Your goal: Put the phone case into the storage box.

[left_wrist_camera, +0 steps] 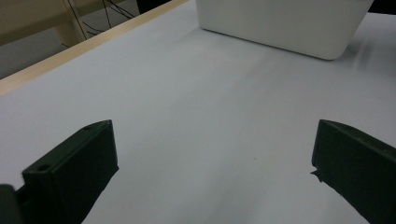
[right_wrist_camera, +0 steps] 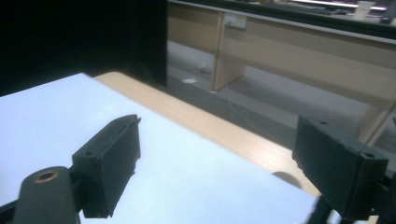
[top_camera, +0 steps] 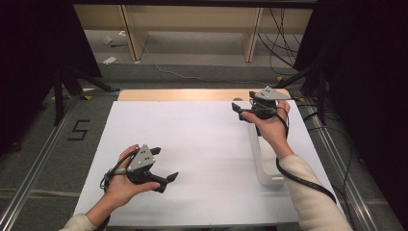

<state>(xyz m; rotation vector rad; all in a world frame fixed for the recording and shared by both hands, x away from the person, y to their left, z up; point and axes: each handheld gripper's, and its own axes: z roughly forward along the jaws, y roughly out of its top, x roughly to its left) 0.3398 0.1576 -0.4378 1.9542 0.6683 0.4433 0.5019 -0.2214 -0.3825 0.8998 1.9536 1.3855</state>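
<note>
The long white plastic bin (top_camera: pixel 261 156) with rounded corners lies along the table's right side, under the right gripper (top_camera: pixel 239 109), whose jaws gape empty. It looks light, stiff and smooth, so its thin rim seems the best hold. The left gripper (top_camera: pixel 166 181) hangs wide open and empty near the table's front edge.

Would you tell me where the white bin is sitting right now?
In the high view the white bin stands at the table's right side, beneath the right gripper's forearm.
</note>
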